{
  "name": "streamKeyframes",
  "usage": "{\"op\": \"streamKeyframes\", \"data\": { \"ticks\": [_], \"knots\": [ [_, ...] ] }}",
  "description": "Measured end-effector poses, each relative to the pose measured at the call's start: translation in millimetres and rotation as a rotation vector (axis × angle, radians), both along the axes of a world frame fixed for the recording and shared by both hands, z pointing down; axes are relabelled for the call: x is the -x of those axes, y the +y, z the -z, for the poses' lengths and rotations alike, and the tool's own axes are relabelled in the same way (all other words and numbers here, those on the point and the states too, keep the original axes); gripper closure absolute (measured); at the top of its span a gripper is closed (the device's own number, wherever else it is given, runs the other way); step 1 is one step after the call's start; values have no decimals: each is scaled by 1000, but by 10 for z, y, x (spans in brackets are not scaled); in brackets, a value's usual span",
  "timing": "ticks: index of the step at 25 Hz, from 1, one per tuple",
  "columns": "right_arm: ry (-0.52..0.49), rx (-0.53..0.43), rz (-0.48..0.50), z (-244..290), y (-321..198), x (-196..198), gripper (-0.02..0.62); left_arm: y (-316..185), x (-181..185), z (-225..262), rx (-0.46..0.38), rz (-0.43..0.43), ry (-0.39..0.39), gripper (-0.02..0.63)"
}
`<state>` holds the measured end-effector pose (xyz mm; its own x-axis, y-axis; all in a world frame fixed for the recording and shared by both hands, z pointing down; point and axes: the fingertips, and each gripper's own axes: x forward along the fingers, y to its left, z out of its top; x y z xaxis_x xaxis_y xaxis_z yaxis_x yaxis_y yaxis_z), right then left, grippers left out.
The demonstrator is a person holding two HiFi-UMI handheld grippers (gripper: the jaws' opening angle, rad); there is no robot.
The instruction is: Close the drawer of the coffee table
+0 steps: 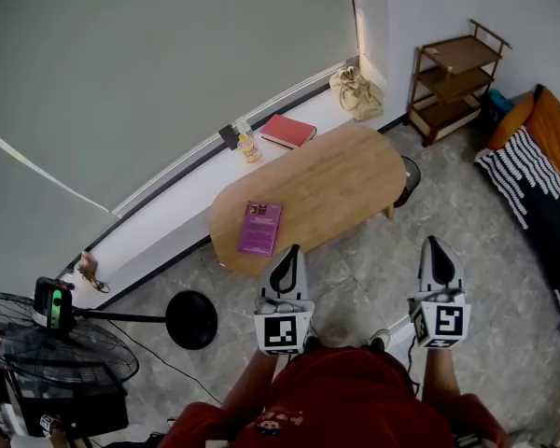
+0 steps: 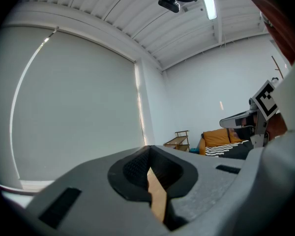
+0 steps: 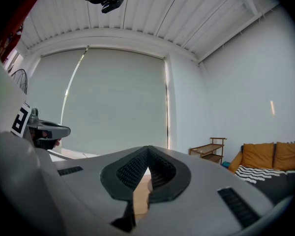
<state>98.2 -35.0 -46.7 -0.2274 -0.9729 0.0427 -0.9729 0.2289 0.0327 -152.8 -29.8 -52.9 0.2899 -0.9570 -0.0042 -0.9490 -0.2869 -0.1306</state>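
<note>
The oval wooden coffee table (image 1: 331,180) stands in the middle of the head view with a purple book (image 1: 259,228) lying near its near end. No drawer front shows from this angle. My left gripper (image 1: 289,250) is held just short of the table's near edge, jaws shut and empty. My right gripper (image 1: 435,243) hovers over the floor to the right of the table, also shut on nothing. In the left gripper view the left gripper (image 2: 148,154) has its tips together, with a strip of table wood seen behind them. The right gripper (image 3: 147,151) looks the same in its own view.
A red book (image 1: 287,131), a small bottle (image 1: 247,145) and a beige bag (image 1: 357,92) sit on the window ledge. A wooden shelf (image 1: 455,77) and an orange sofa (image 1: 541,152) stand at the right. A fan (image 1: 56,343) and a round black base (image 1: 191,319) are at the left.
</note>
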Motion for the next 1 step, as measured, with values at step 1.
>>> {"op": "streamKeyframes", "data": {
  "ticks": [1],
  "knots": [
    [-2, 2, 2, -18, 8, -10, 598, 6, -7, 0, -5, 1, 0, 600]
  ]
}}
